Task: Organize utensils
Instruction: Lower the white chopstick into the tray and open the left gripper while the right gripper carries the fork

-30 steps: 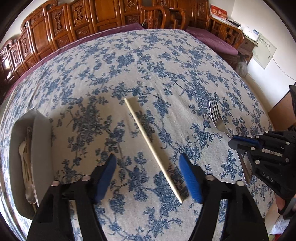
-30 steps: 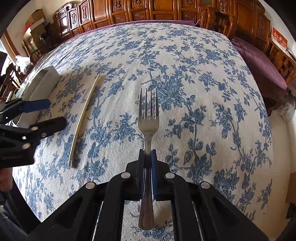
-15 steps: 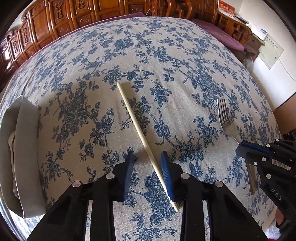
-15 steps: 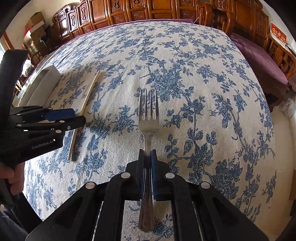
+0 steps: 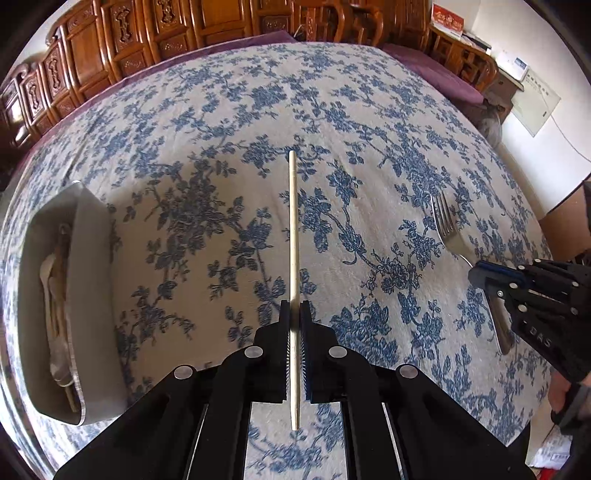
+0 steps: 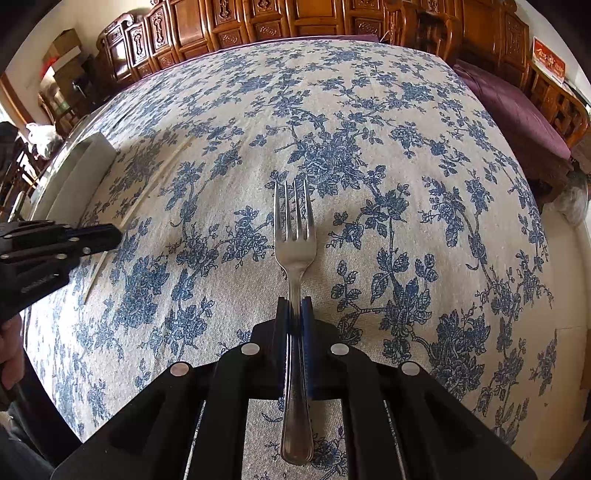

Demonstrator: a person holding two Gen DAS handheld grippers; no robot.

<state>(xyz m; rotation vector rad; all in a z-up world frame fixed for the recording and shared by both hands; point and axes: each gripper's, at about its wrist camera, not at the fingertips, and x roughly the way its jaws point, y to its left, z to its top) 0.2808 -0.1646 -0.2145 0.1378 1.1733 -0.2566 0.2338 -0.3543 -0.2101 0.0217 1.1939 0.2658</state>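
Some utensils already lie in the grey tray (image 5: pixel 92 302) at the bench's left edge — left gripper (image 5: pixel 294 314) fingers clench a chopstick (image 5: pixel 293 229), right gripper (image 6: pixel 294 310) fingers a fork (image 6: pixel 294 236) — both still to be binned.

In the left wrist view, the right gripper (image 5: pixel 476 275) carries pale raised letters reading "DAS" on its black body near the table's right edge. A red sign (image 5: pixel 447 23) on the wooden furniture beyond the far right corner bears gold characters too small to read.
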